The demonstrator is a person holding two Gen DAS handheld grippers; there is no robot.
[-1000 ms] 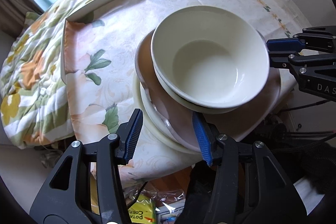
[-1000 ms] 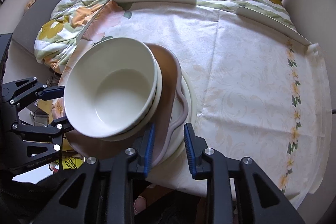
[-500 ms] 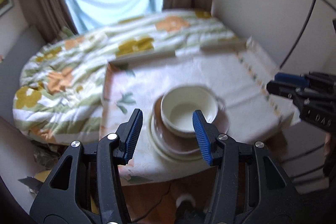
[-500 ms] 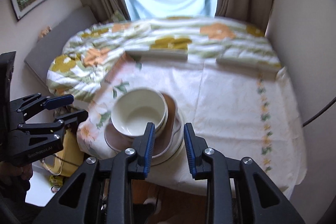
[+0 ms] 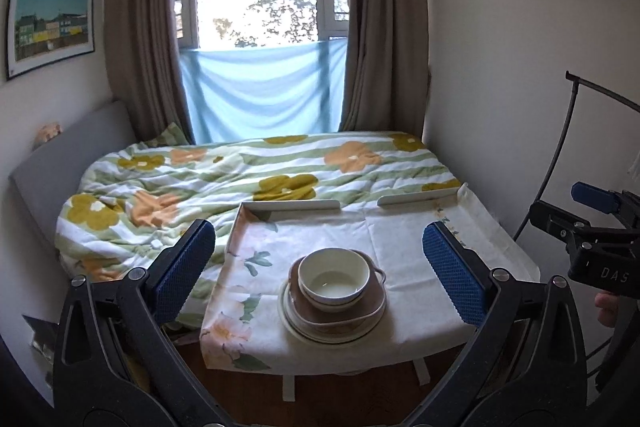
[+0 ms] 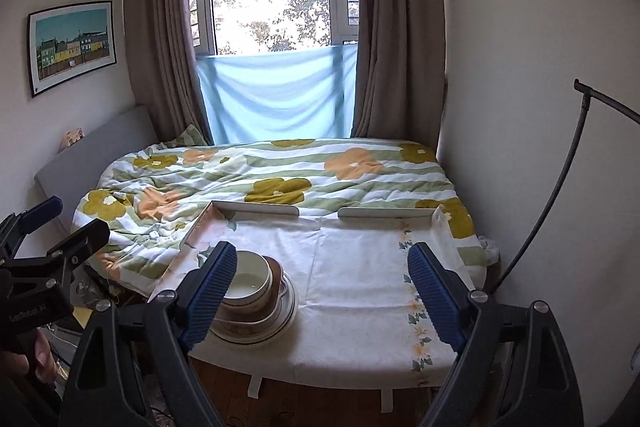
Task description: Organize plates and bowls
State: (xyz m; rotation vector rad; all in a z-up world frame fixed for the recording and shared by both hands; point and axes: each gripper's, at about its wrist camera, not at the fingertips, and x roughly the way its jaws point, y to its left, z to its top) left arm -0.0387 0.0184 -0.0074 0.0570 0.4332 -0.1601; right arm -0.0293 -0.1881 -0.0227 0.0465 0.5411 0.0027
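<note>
A cream bowl (image 5: 334, 277) sits on top of a stack, over a brown handled plate (image 5: 376, 301) and a cream plate (image 5: 288, 323), near the front edge of the cloth-covered table (image 5: 400, 239). My left gripper (image 5: 318, 229) hangs well back and above the stack. Its jaws are opening wide, with nothing between them. In the right wrist view the bowl (image 6: 252, 277) shows partly behind the left finger of my right gripper (image 6: 322, 251), whose jaws are also opening on nothing. Each gripper shows in the other's view: the right gripper (image 5: 572, 209), the left gripper (image 6: 64, 223).
A bed with a floral duvet (image 5: 240, 179) lies behind the table, below a curtained window. White rails (image 5: 292, 205) edge the table's far side. A wall and a curved black rod (image 5: 560, 147) stand on the right. Wooden floor (image 5: 340, 399) shows under the table.
Both grippers have drawn back and up from the stack, which now looks small and far. Their jaws have spread wide. The stack rests on the table.
</note>
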